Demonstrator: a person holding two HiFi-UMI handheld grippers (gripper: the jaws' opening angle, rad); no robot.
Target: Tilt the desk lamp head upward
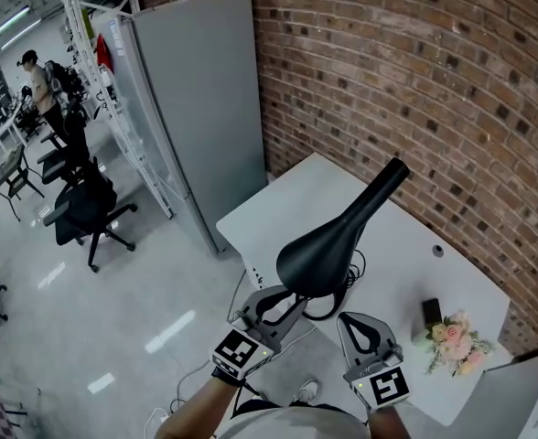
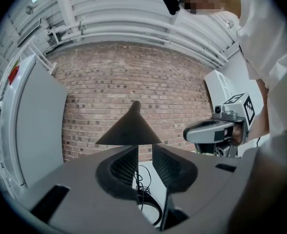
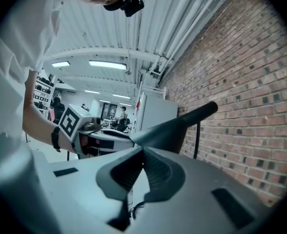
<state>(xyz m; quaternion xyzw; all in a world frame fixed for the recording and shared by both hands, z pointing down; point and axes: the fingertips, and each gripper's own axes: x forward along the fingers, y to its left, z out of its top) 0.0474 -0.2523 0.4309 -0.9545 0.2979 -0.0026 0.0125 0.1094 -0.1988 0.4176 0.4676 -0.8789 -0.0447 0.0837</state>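
The worktop stands against the brick wall, with a cabinet beyond its left end. The desk lamp head hangs over the near edge, the left tool under it and the right tool just beside. Flowers and a small box lie near the right end.

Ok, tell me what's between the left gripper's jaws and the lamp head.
Nothing. In the left gripper view, the open left gripper sits just below the lamp head; only a black cord on the white desk shows through its gap.
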